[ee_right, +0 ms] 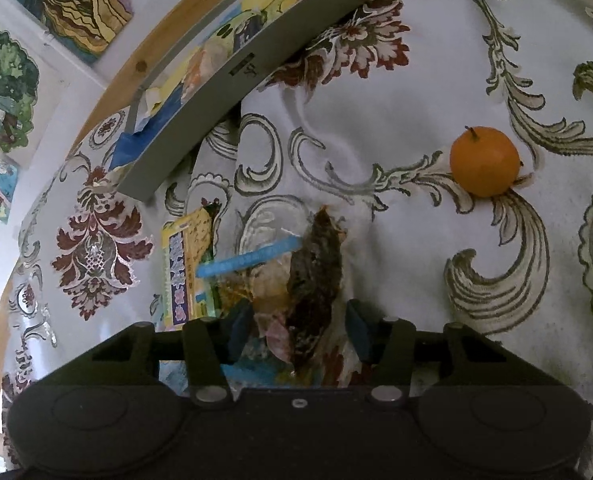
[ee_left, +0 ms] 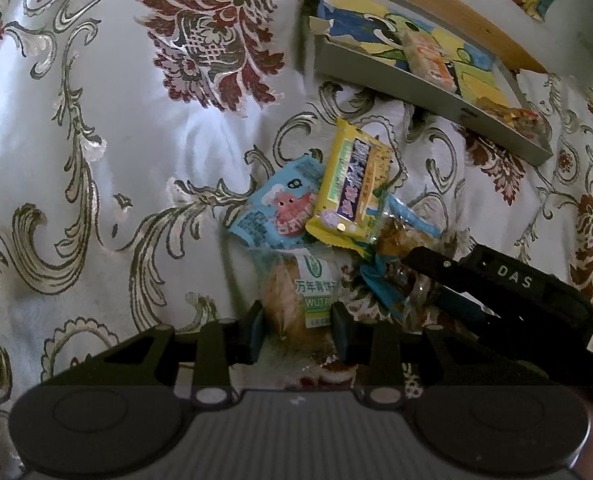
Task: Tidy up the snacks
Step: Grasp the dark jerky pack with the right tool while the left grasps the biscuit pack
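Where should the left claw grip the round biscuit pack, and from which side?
Across its middle, coming from the near side along the cloth. The round biscuit pack lies flat, lengthwise between the left claw fingers, its far end tucked under the blue packet.

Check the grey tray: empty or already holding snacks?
Not empty. The grey tray holds at least two packets: an orange-and-white packet and a brown-and-yellow packet at its near end.

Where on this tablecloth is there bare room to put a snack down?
Free: the broad cloth left of the snack pile, and the stretch between the grey tray and the orange. Crowded: the pile itself, with both hand-held grippers in it.
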The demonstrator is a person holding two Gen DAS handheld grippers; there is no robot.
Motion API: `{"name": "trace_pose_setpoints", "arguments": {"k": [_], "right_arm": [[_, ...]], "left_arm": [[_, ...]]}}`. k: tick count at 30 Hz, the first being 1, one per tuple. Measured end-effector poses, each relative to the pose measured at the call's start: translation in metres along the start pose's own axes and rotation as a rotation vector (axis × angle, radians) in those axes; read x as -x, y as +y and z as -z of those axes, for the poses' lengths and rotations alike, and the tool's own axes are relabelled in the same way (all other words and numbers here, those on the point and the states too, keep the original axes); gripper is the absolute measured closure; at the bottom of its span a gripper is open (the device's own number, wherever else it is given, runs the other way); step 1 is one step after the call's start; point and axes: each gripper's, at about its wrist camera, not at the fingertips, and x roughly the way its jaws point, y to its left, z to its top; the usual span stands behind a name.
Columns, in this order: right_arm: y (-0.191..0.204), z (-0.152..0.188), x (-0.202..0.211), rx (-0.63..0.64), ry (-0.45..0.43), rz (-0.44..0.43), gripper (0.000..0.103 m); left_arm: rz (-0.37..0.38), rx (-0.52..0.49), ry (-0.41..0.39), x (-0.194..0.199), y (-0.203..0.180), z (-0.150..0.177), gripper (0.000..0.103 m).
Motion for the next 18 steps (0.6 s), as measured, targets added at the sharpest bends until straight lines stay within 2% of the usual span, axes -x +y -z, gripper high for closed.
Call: {"name": "trace_pose_setpoints", "arguments": {"k": [9,18], "right_arm": [[0.0,0.003,0.019,-0.01,-0.011,-0.013,0.054],[0.002,0.006,0.042,0.033,-0.04,-0.012,0.054]], "left_arm": [[0.022,-0.022,-0.006,0.006,-0.009,0.007,0.066],[0.043,-0.013,-0.047,0.018,-0.011,0.007,0.066]]}}
